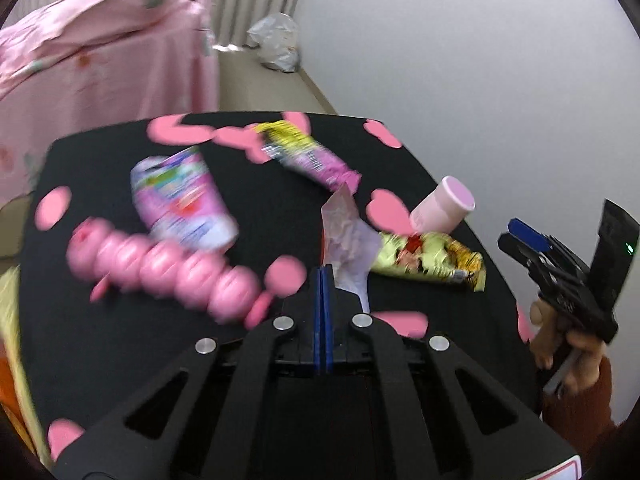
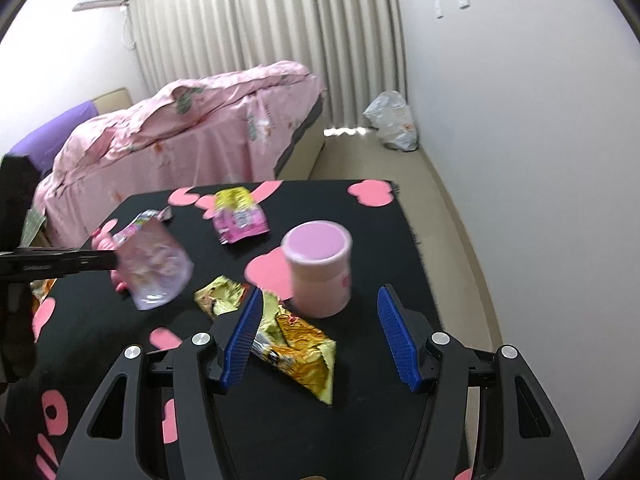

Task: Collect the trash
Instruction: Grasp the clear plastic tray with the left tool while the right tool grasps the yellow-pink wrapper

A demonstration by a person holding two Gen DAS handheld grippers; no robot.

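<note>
My left gripper [image 1: 324,270] is shut on a pale purple translucent wrapper [image 1: 350,236] and holds it above the black table [image 1: 120,340]; the wrapper also shows in the right wrist view [image 2: 154,266]. My right gripper [image 2: 318,324] is open above a yellow-gold snack wrapper [image 2: 298,346], also in the left wrist view [image 1: 432,258]. A pink cup [image 2: 318,268] stands just beyond it. A purple-white pouch [image 1: 182,200] and a pink-yellow wrapper [image 1: 308,156] lie farther back. The right gripper [image 1: 532,240] appears at the right edge of the left wrist view.
A pink beaded toy [image 1: 160,266] lies at the table's left. A bed with a pink cover [image 2: 192,128] stands beyond the table. A white plastic bag [image 2: 392,122] sits on the floor by the curtain and wall.
</note>
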